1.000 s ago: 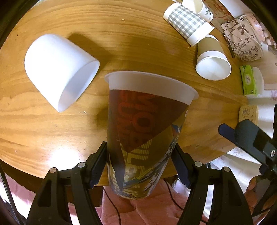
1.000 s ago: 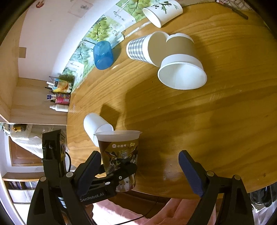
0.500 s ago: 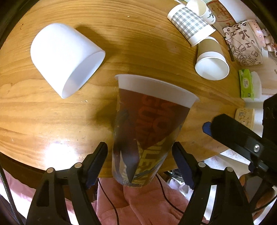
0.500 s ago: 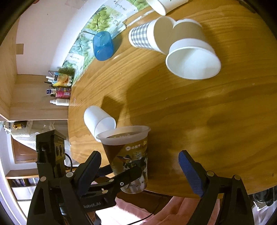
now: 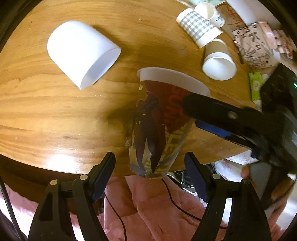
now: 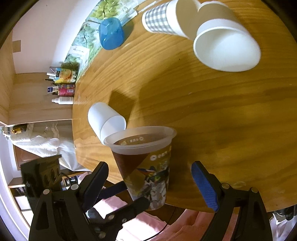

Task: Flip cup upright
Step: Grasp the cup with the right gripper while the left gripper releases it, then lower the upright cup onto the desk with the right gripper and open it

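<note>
We are seeing the printed cup (image 5: 157, 129) standing upright at the table's (image 5: 55, 115) near edge. The left gripper (image 5: 150, 178) is standing released, its pads clear of the cup's sides. The right gripper (image 6: 150, 183) is also hanging unclenched around the cup; contact appears absent, though blur limits certainty. A white cup (image 5: 81, 52) is lying on its side toward the far-left edge.

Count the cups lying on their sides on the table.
4: white cup at left; checked cup, brown-sleeved cup and leaf-printed cup at far right. More may be hidden.
</note>
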`<state>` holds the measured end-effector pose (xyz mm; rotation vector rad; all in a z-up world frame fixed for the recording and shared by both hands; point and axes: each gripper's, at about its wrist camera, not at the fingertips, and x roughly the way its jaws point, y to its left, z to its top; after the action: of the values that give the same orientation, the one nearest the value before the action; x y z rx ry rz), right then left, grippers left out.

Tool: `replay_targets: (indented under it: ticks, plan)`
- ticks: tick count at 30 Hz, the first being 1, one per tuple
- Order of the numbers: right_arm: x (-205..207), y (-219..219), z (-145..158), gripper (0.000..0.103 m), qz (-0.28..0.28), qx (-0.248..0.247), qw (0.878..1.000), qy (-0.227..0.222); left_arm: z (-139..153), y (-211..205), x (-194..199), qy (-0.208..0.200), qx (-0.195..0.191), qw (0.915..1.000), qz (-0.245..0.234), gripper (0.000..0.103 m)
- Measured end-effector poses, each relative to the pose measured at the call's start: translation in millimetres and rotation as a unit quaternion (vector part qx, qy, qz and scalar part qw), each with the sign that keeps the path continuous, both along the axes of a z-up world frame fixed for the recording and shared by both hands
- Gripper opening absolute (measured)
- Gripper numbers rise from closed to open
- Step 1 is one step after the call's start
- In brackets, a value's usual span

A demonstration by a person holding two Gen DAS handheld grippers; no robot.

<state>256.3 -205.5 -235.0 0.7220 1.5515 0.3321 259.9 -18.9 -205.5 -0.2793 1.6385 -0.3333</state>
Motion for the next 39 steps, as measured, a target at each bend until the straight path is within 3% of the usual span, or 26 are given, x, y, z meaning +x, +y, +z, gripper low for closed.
replay_targets:
  ticks: [10,14,20,24,35,39]
  plan:
    - [10,16,-9,0.092,0.022,-0.018,1.0,0.006,35,29,-20,-0.111,-0.01,0.9935,0.023,0.08]
    - [14,20,-10,0.092,0.03,-0.025,0.999,0.003,48,38,-29,-0.164,0.004,0.9853,0.048,0.08]
    - [19,25,-12,0.09,0.042,-0.035,0.998,0.0,64,47,-43,-0.247,0.027,0.9653,0.08,0.08]
    - [24,29,-14,0.083,0.048,-0.038,0.998,-0.002,68,52,-43,-0.266,0.025,0.9588,0.096,0.08]
    - [25,30,-15,0.078,0.057,-0.037,0.998,-0.019,70,49,-46,-0.272,0.011,0.9576,0.095,0.08]
    - [22,32,-9,0.078,0.064,-0.055,0.996,-0.041,72,47,-46,-0.263,-0.001,0.9611,0.084,0.08]
